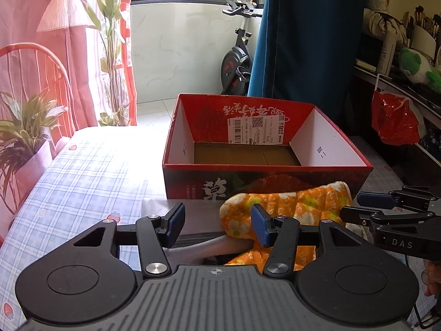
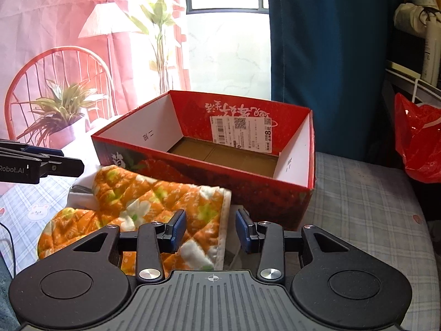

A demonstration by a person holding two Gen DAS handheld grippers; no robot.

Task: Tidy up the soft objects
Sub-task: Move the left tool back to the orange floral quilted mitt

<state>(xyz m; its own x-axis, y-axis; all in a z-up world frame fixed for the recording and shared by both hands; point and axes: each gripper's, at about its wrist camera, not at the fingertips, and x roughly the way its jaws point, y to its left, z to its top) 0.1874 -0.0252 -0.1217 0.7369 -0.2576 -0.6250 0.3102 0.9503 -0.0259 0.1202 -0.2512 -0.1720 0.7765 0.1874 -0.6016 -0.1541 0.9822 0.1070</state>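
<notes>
Both the left gripper (image 1: 217, 224) and right gripper (image 2: 210, 230) hang spread, pinching nothing, over the orange mitt (image 2: 143, 201) before the red box (image 2: 275, 190).

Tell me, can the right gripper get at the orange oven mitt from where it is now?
Probably yes: the right gripper is open, the orange oven mitt lies just under its fingers, uncovered, in front of the red box.

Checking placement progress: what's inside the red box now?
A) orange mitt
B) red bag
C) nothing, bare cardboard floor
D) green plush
C: the box shows only its brown floor; the mitt lies outside, against its near wall.
</notes>
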